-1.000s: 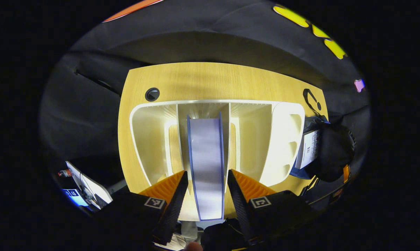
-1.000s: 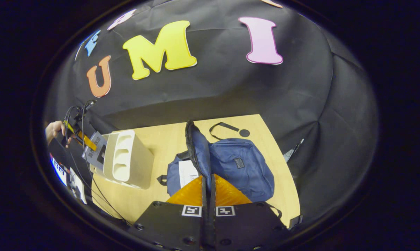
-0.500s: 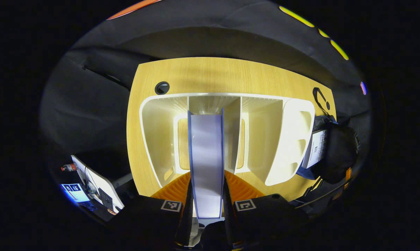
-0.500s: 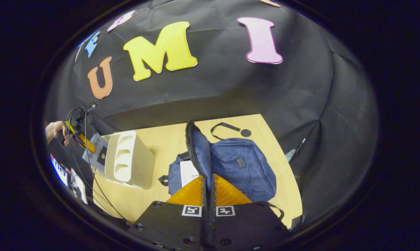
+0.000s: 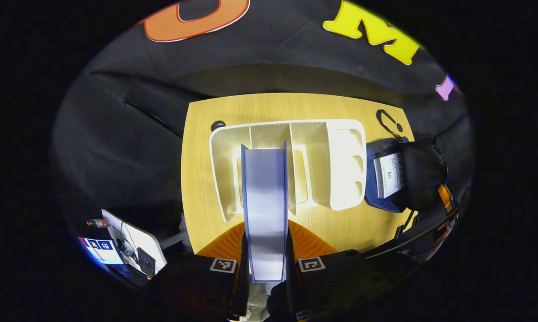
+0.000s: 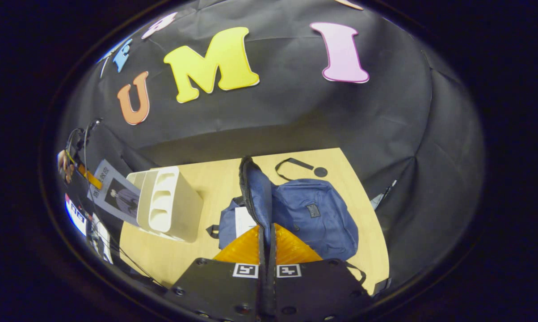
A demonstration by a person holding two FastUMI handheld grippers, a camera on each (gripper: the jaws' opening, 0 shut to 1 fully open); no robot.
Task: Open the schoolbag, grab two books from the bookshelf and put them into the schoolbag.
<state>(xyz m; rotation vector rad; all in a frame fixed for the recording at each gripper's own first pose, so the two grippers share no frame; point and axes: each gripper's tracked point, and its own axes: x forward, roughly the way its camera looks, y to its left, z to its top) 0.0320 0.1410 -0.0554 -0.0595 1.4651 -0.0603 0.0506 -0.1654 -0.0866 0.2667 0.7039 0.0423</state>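
Pinching a book [image 5: 264, 210] in my left tongs [image 5: 265, 264] above the white bookshelf [image 5: 331, 165], I gripped the schoolbag [image 6: 309, 214] flap [image 6: 255, 197] on the worktop [image 6: 215, 179] with my right tongs [image 6: 267, 241].

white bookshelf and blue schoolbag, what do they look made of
White bookshelf: probably moulded plastic, smooth and slightly glossy, with rounded corners and one-piece dividers. Blue schoolbag: woven fabric, likely nylon or polyester, matte, limp and creased where the right gripper pinches its flap.
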